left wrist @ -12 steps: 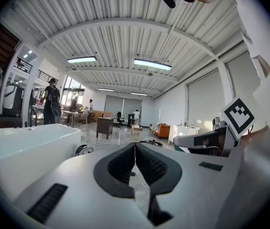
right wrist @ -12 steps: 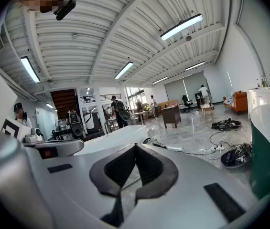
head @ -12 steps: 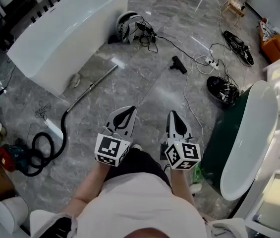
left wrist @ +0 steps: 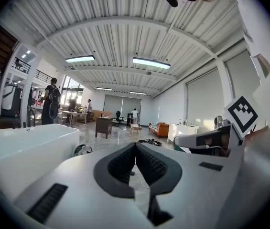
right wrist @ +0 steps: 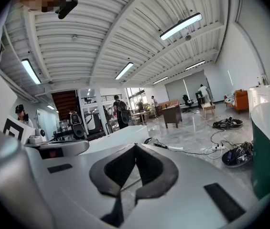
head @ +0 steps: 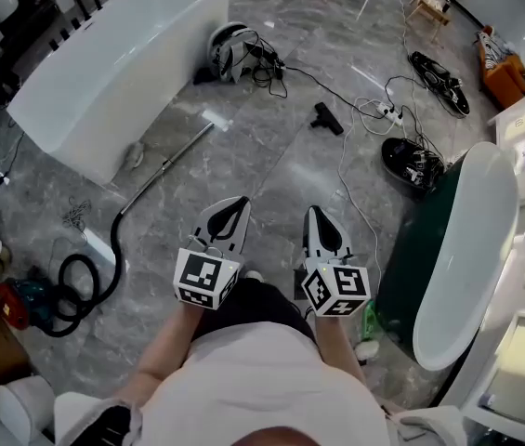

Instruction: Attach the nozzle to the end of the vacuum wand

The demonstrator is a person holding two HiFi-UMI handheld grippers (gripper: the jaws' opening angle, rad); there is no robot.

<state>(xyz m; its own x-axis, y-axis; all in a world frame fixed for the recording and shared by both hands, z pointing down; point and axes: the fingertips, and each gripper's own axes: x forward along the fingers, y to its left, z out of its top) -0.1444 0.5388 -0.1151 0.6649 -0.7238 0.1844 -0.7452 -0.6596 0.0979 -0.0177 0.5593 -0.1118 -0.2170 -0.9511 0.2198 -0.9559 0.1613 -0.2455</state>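
left gripper (head: 235,203): jaws pressed together; nothing held
right gripper (head: 313,212): jaws pressed together; nothing held
nozzle (head: 327,119): laid on floor (head: 271,179); well apart from wand (head: 175,159)

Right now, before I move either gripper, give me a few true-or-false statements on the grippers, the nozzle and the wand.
1. The left gripper and the right gripper are both shut and empty. True.
2. The nozzle is already fitted on the vacuum wand. False: it lies on the floor, well apart from the wand's end.
3. The wand lies on the floor beside the white bathtub. True.
4. In the head view the nozzle lies left of the wand. False: it lies to its right.
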